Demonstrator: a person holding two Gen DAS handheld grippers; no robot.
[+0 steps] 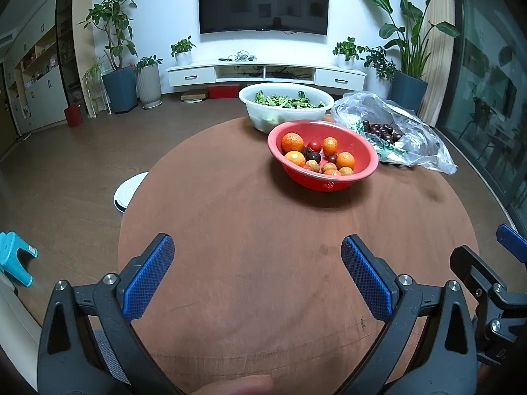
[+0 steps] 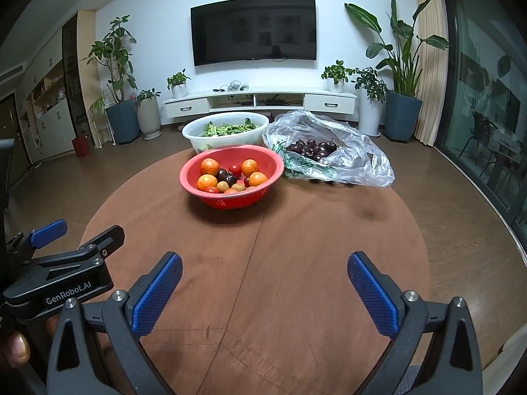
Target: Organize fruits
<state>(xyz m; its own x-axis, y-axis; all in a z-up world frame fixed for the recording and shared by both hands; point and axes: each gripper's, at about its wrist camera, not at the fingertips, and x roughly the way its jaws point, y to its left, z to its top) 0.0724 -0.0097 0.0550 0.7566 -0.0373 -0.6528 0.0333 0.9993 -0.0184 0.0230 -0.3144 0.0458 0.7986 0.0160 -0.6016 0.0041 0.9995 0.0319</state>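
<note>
Both the left hand-held gripper (image 1: 258, 253) and right hand-held gripper (image 2: 264, 271) hung spread apart, empty, above the worktop (image 2: 296, 247), short of the red bowl (image 2: 230, 197) of fruit.

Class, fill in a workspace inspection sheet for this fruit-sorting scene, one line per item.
Surface: round brown table, bare near the grippers.
Job's things: red bowl holding oranges, small red and dark fruits; plastic bag open, with dark cherries inside.
Clutter: white basin of greens behind the red bowl.
Grippers: left gripper open, empty; right gripper open, empty.
Cables: loose cords on the TV cabinet.
Surroundings: wall TV, potted plants, glass doors at right.
</note>
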